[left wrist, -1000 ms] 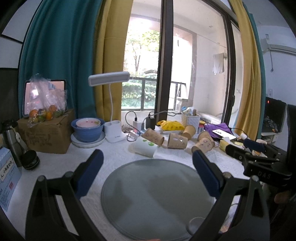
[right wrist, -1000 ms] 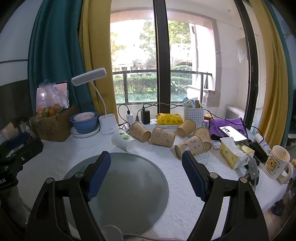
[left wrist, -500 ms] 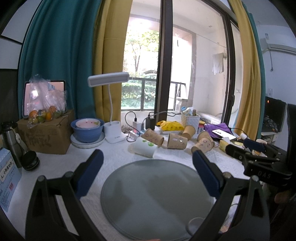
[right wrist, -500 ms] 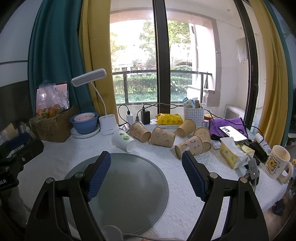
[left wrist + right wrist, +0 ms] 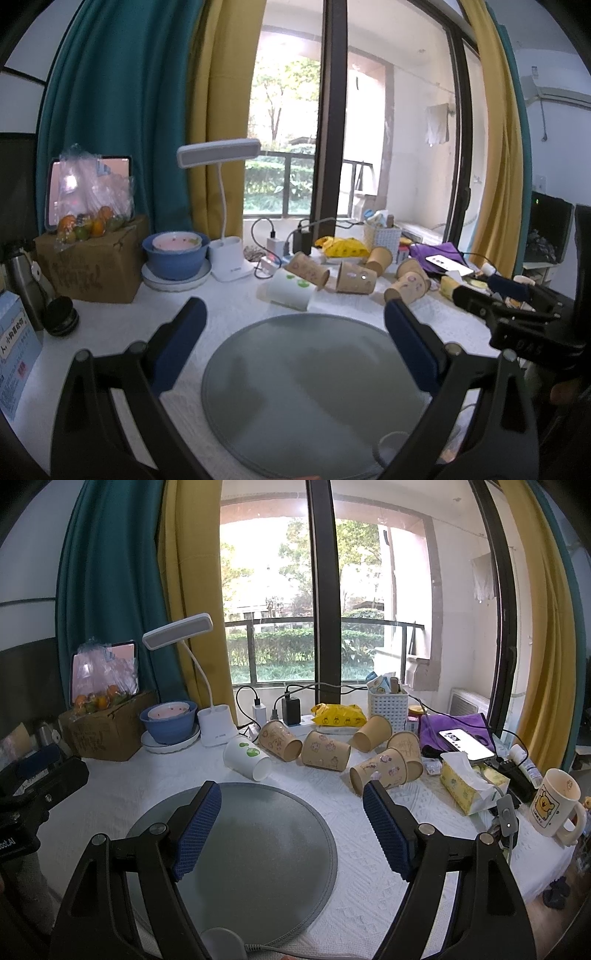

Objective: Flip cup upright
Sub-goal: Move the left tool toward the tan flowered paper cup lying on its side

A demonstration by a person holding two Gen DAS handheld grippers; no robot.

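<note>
Several paper cups lie on their sides in a row behind a round grey mat point(image 5: 240, 849). A white cup with green dots point(image 5: 246, 757) lies at the left of the row; it also shows in the left wrist view point(image 5: 290, 291). Brown printed cups point(image 5: 325, 751) lie to its right, with one point(image 5: 380, 771) nearest my right finger. My right gripper point(image 5: 291, 814) is open and empty above the mat. My left gripper point(image 5: 295, 332) is open and empty above the mat point(image 5: 314, 387), short of the cups.
A white desk lamp point(image 5: 216, 727), blue bowl on a plate point(image 5: 168, 723) and cardboard box with fruit point(image 5: 107, 731) stand at the back left. A tissue pack point(image 5: 467, 782), phone point(image 5: 465, 744) and bear mug point(image 5: 554, 801) sit at the right. Chargers and a white basket point(image 5: 388, 705) line the window.
</note>
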